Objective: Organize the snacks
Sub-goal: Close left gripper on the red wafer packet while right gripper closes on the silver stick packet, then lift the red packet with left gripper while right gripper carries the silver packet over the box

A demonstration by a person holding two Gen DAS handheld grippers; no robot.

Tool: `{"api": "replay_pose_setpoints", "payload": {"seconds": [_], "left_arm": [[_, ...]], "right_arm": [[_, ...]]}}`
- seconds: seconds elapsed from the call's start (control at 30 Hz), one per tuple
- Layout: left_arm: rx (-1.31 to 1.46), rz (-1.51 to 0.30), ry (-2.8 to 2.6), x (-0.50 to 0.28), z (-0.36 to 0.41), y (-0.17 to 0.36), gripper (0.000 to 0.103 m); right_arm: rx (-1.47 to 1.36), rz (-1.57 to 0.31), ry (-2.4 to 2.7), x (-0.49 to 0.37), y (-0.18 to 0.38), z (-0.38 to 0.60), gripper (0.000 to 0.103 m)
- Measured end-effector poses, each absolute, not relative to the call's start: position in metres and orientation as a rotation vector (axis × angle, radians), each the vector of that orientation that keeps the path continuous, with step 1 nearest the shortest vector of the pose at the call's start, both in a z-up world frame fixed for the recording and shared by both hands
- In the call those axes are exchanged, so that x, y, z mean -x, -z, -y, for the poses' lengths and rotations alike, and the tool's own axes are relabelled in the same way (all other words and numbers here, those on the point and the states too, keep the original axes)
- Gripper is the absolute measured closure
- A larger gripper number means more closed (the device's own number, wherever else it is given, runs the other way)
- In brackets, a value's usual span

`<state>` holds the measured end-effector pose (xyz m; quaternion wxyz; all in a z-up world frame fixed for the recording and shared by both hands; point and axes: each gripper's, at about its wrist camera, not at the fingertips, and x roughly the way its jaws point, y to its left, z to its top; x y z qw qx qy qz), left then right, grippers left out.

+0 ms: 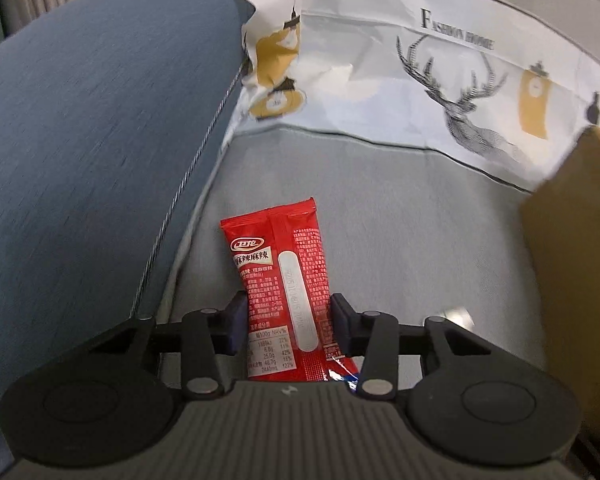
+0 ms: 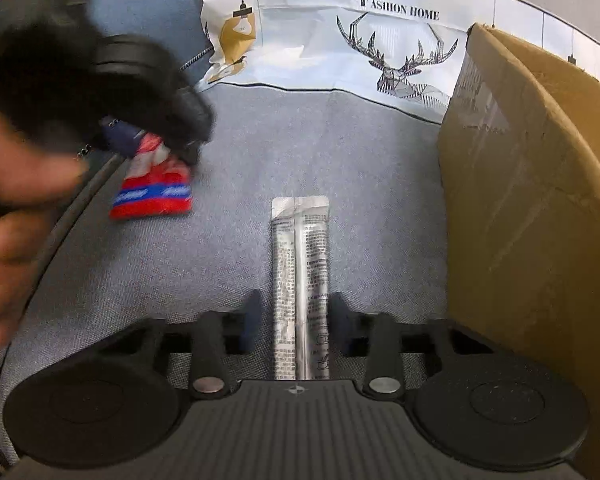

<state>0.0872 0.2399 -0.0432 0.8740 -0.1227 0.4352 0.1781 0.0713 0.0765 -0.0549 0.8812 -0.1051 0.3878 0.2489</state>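
Observation:
A red snack packet [image 1: 278, 264] with white print stands between the fingers of my left gripper [image 1: 288, 304], and both pads press on its sides. In the right wrist view the same red packet [image 2: 156, 196] hangs blurred from the left gripper [image 2: 152, 146] just above the grey seat [image 2: 360, 168]. A long silver snack packet [image 2: 300, 248] lies flat on the seat between the fingers of my right gripper [image 2: 296, 304]. The right pad is at its edge, and a strip of fabric shows between the left pad and the packet.
A cardboard box [image 2: 520, 200] stands close on the right, also seen as the box [image 1: 580, 260]. A blue cushion [image 1: 80, 140] fills the left. A white cloth with a deer print [image 1: 420, 80] hangs behind. A person's hand [image 2: 12, 184] holds the left gripper.

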Motion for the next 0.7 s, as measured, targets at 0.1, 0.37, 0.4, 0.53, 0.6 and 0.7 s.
{"api": "replay_pose_setpoints", "payload": {"seconds": [0.1, 0.37, 0.4, 0.53, 0.6, 0.7], "left_arm": [[0.274, -0.942, -0.311, -0.061, -0.233, 0.041, 0.055], [0.233, -1.022, -0.208, -0.03, -0.217, 0.048, 0.055], [0.228, -1.041, -0.209, -0.031, -0.217, 0.052, 0.054], [0.203, -1.086, -0.231, -0.037, -0.218, 0.06, 0.05], [0.197, -1.087, -0.233, -0.039, -0.216, 0.061, 0.048], [0.173, -1.106, -0.236, -0.042, -0.213, 0.065, 0.045]], "right_arm": [[0.195, -0.818, -0.524, -0.069, 0.053, -0.071, 0.076], [0.173, -0.874, -0.579, -0.051, 0.048, -0.064, 0.076], [0.186, -0.882, -0.581, -0.049, 0.05, -0.064, 0.075], [0.224, -0.866, -0.588, -0.044, 0.052, -0.069, 0.071], [0.222, -0.864, -0.583, -0.046, 0.052, -0.07, 0.071], [0.231, -0.857, -0.578, -0.046, 0.053, -0.071, 0.07]]}}
